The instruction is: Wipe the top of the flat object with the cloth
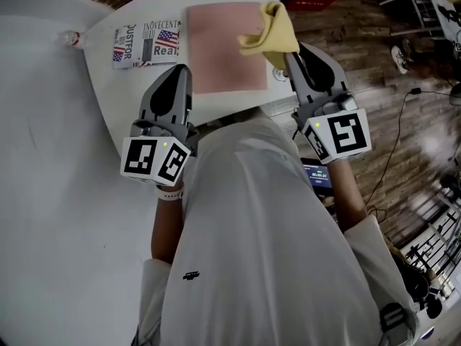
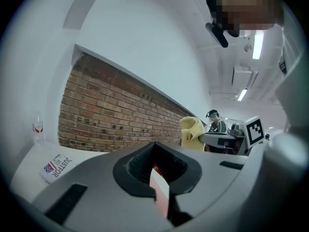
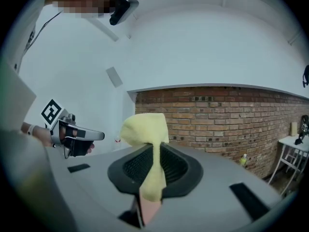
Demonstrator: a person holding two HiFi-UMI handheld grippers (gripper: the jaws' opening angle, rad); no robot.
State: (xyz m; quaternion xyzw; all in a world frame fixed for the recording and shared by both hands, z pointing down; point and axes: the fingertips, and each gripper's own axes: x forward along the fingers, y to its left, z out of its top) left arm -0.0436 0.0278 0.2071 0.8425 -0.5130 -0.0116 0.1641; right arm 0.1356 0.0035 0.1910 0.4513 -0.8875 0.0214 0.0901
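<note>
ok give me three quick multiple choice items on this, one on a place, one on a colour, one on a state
1. Where does the booklet lie relative to the pink mat?
A on top of it
B beside it on the table
C under it

2. What colour is the cloth?
A blue
B yellow
C red

3. The right gripper is
A open and empty
B shut on the cloth
C shut on the booklet

Answers: B, the booklet lies flat just past the mat's edge; B, the cloth is pale yellow in every view; B, its jaws pinch the cloth in the right gripper view.

Head view steeply down, gripper views level, sharing cloth [image 2: 193, 132], brick wall [image 2: 111, 115]
</note>
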